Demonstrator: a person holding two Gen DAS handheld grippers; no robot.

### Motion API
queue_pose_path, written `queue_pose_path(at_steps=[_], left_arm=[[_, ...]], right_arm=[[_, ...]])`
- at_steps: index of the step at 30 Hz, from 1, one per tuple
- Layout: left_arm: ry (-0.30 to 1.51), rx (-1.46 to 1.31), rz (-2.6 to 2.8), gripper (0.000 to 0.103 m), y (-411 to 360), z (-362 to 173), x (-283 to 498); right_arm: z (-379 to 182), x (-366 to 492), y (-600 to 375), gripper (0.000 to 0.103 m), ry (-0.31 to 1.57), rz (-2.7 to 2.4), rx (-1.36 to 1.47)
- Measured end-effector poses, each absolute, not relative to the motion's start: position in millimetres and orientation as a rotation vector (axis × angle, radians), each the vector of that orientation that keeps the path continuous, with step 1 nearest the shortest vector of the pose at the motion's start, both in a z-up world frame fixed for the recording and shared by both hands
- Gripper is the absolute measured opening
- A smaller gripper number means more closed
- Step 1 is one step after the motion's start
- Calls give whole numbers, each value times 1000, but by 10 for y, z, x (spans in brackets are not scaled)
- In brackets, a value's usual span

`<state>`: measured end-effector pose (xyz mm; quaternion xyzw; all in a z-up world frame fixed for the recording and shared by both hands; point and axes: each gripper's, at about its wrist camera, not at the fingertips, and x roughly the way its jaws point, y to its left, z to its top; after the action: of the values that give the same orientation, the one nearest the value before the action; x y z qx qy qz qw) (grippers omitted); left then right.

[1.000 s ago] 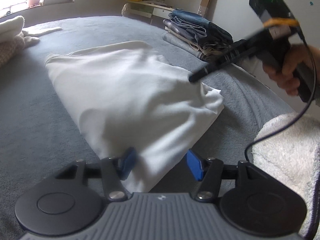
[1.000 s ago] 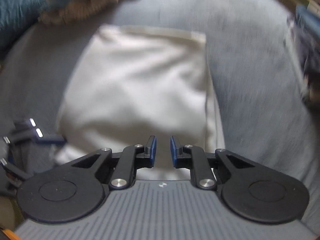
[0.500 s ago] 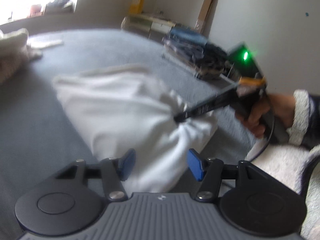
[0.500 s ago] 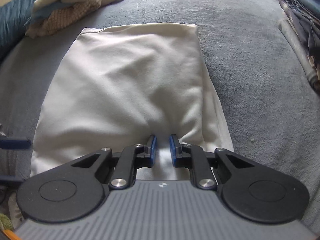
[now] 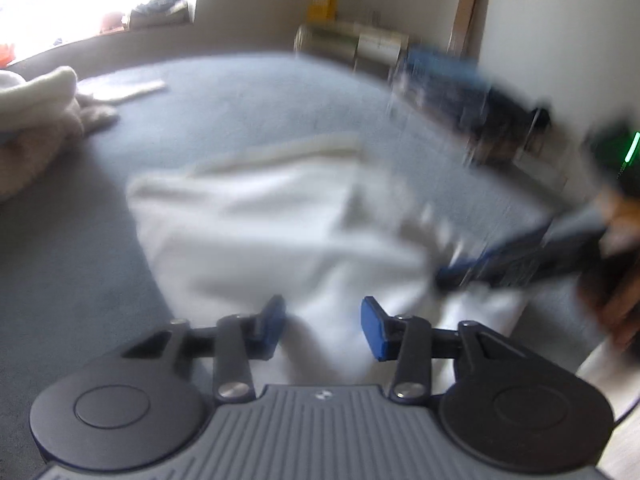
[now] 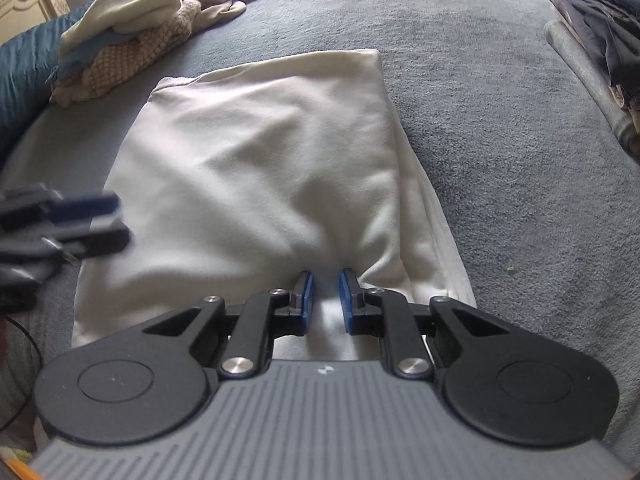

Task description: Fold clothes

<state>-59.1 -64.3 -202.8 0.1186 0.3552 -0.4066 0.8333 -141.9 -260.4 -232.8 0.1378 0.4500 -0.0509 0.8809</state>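
A grey bedspread (image 6: pixel 500 128) is covered at its middle by a folded white garment (image 6: pixel 256 168). Its near hem is pinched by the narrowed right gripper (image 6: pixel 324 292), apparently for another fold. The left gripper (image 5: pixel 322 320) is held agape over the near-left corner.

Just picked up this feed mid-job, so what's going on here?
A person is folding a white garment on a grey bed. The right gripper is nearly closed over its near edge, though a real pinch isn't certain. The left gripper hovers open beside it. Loose clothes wait at the far side.
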Motion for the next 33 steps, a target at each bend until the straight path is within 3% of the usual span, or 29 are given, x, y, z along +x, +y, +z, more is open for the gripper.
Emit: queue_pose_path(at_steps=[5,15,23,33], left_arm=[[763,301,-831,43,-716,-2137,-621],[775,270,-840,43,-677,-2133,-590],[786,241,-850,44,-661,-2111,-549],[717,164,-847,45,-550,-1811,-427]], right_arm=[[-2327,-1429,-2632,13,921,-101,312],[-1730,-1421,-2383,15,713,-35,183],[-2349,-1128,-2362,15,835,-57,202],[-2353,-1170,-2380,15,825,-64,232]])
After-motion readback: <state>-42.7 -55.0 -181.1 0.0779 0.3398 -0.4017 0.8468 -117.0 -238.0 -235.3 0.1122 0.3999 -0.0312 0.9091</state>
